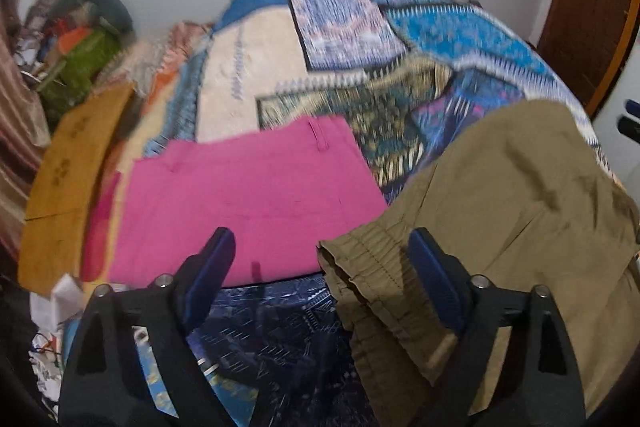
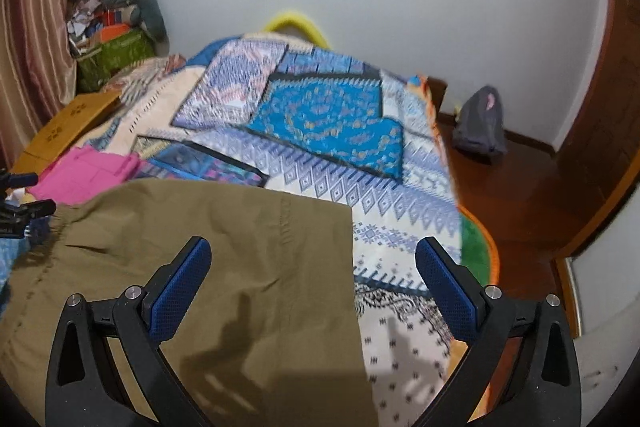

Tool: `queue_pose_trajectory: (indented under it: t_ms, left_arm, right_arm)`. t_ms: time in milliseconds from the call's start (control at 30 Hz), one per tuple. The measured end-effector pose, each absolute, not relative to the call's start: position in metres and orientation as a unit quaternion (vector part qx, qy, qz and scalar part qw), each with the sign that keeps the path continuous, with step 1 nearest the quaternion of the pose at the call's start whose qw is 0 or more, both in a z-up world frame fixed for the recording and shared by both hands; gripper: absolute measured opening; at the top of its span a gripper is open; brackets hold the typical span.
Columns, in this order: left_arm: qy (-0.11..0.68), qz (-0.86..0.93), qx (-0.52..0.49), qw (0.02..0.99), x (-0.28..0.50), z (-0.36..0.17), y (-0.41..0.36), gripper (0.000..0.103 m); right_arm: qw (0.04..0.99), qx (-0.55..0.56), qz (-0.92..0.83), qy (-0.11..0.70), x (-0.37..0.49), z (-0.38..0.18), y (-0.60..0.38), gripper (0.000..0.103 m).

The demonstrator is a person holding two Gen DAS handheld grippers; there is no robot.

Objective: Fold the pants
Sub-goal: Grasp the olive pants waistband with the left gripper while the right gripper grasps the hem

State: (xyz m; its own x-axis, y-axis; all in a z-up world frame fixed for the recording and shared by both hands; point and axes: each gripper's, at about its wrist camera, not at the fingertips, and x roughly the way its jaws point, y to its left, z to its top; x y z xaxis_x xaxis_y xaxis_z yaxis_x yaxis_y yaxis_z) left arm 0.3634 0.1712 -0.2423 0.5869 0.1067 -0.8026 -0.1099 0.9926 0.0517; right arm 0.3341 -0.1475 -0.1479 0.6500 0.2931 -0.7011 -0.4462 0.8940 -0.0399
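Olive-khaki pants [image 1: 500,211] lie on the patchwork bedspread [image 1: 400,75], their elastic waistband [image 1: 360,255] toward me in the left wrist view. My left gripper [image 1: 320,251] is open just above the waistband's left corner, holding nothing. In the right wrist view the same pants [image 2: 208,267] lie flat at the lower left, their right edge running down the middle. My right gripper [image 2: 312,259] is open above that edge, one finger [image 2: 180,291] over the cloth, the other over the bedspread [image 2: 400,227]. The left gripper's tips [image 2: 24,195] show at the far left.
A folded pink garment [image 1: 248,195] lies left of the pants, also in the right wrist view [image 2: 84,175]. A cardboard box [image 1: 68,179] and clutter stand by the curtain at left. The bed's right edge [image 2: 480,239] drops to a wooden floor with a grey bag [image 2: 480,123].
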Motion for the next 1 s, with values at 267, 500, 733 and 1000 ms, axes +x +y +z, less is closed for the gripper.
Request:
queue_pose_trajectory:
  t_ms: [267,500,733,1000]
  left_arm:
    - [0.47,0.015,-0.005,0.882,0.377,-0.273,0.168,0.087]
    - [0.486,-0.054,-0.067,0.87,0.382,-0.282,0.175,0.047]
    - [0.472,-0.038,-0.045,0.88,0.376,-0.269,0.159,0.016]
    - [0.432,-0.009,0.019,0.902,0.374,-0.231,0.151,0.01]
  right_arm:
    - [0.871,-0.092,0.238,0.42,0.389,-0.181,-0.134,0.088]
    - [0.851,-0.1,0.254,0.449,0.405,-0.206,-0.121,0.076]
    - [0.856,-0.112,0.263,0.432,0.397,-0.198,-0.115,0.031]
    - [0.881,-0.117,0.229,0.398,0.398,-0.168,-0.113,0.019]
